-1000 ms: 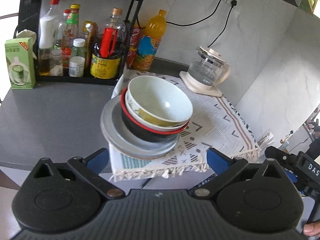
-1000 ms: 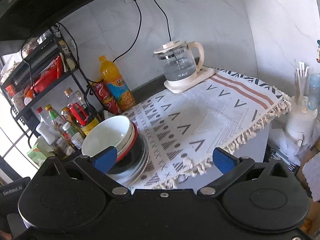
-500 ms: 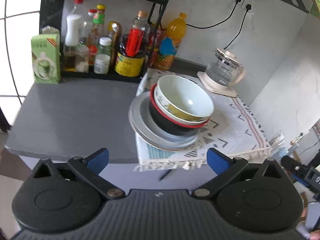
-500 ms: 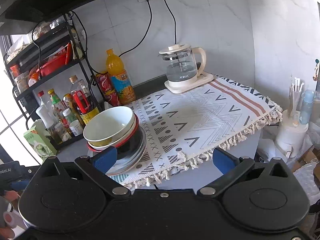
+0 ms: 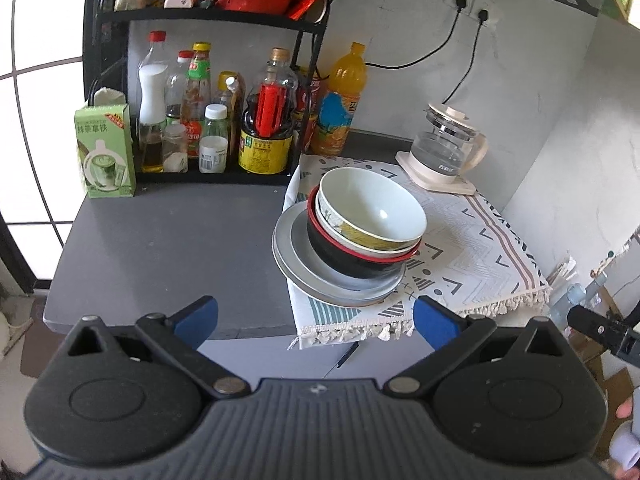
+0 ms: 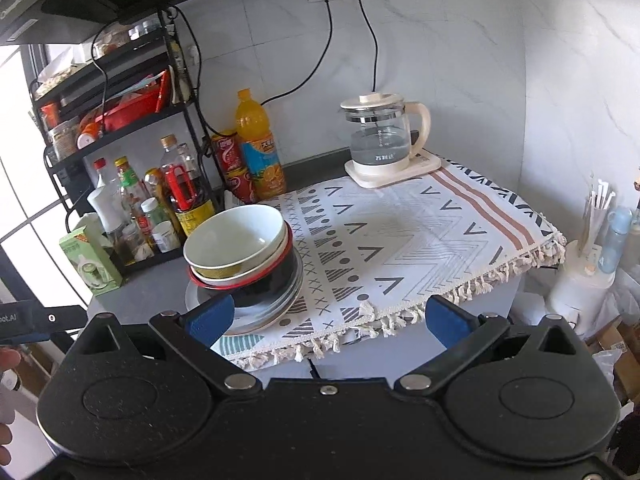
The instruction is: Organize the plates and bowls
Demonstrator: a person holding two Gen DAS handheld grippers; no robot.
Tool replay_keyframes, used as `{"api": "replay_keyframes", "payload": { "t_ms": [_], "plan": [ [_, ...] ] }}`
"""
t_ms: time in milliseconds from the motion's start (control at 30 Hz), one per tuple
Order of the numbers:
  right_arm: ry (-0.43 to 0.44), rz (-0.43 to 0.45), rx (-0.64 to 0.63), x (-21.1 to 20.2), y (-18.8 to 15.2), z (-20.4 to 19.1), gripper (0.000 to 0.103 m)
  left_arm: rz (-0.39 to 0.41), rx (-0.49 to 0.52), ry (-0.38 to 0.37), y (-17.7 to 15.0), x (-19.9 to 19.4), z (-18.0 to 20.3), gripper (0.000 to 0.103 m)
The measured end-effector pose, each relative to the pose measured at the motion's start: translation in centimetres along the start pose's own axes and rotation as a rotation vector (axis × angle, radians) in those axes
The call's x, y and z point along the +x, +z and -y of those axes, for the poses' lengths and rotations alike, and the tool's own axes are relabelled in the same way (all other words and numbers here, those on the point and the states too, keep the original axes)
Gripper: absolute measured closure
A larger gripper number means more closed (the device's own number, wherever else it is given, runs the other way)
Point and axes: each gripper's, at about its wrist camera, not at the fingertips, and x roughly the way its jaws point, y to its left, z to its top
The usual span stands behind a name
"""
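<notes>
A stack of dishes stands at the left end of the patterned cloth [image 5: 472,248] [image 6: 400,240]. On top is a white bowl [image 5: 372,208] [image 6: 236,236] with a yellow band, nested in a black bowl with a red rim [image 5: 352,256] [image 6: 272,280]. Both rest on grey plates [image 5: 296,256] [image 6: 280,312]. My left gripper [image 5: 316,316] is open, held back from the counter's front edge with nothing between its blue-tipped fingers. My right gripper [image 6: 328,320] is open too, off the front edge, and its left fingertip overlaps the plates in view.
A black rack [image 5: 208,80] [image 6: 120,152] of bottles and jars stands at the back left, beside a green carton [image 5: 104,152] and an orange drink bottle [image 5: 340,100] [image 6: 258,144]. A glass kettle [image 5: 448,148] [image 6: 384,136] sits at the back right. Grey counter [image 5: 168,248] lies left of the stack.
Both grippers have pulled back and risen from the counter, so the dish stack looks smaller and farther. The dishes have not moved. Both grippers stay open.
</notes>
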Motion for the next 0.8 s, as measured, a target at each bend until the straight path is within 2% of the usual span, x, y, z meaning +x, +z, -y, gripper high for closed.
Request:
{"api": "replay_keyframes", "payload": {
  "t_ms": [200, 800],
  "plan": [
    [0.009, -0.003, 0.002, -0.4, 0.0, -0.3, 0.000, -0.008, 0.041, 0.000, -0.2, -0.2, 0.1, 0.000],
    [0.038, -0.037, -0.008, -0.1, -0.4, -1.6, 0.000, -0.036, 0.040, 0.015, -0.2, -0.3, -0.9, 0.000]
  ]
}}
